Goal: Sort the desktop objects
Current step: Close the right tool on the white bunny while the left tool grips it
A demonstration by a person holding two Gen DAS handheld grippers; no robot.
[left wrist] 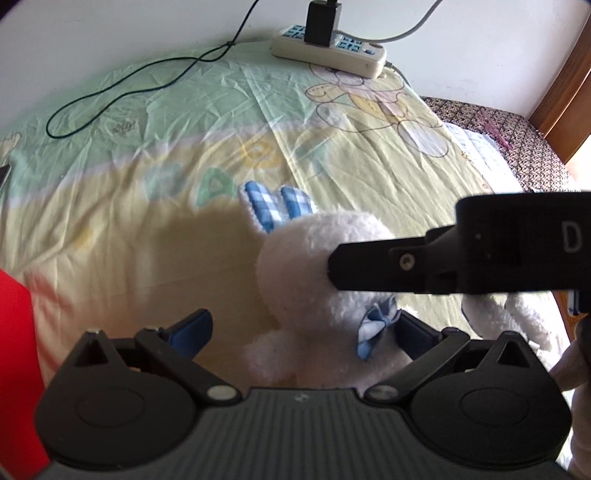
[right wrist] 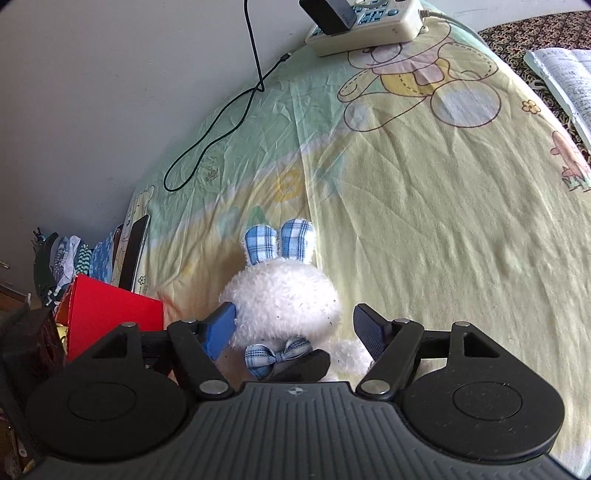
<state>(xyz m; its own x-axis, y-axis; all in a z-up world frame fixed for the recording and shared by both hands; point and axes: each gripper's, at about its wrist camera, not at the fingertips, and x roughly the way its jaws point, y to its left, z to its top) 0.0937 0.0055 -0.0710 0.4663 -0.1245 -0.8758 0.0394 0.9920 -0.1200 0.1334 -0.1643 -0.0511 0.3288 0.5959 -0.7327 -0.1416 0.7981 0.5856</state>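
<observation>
Right claw wide open around bunny, pads either side of head, not pressing. Left claw also open, bunny's body and bow between its 2 pads; can't tell if touching. Bunny lies on sheet, plaid ears pointing away. Red box just left. Farther back: black cable, then power strip by wall.

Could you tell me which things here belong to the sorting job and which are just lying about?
Job: white plush rabbit with blue checked ears; red box; left tongs; right tongs.
Lying about: cream power strip; black cable; open book.
</observation>
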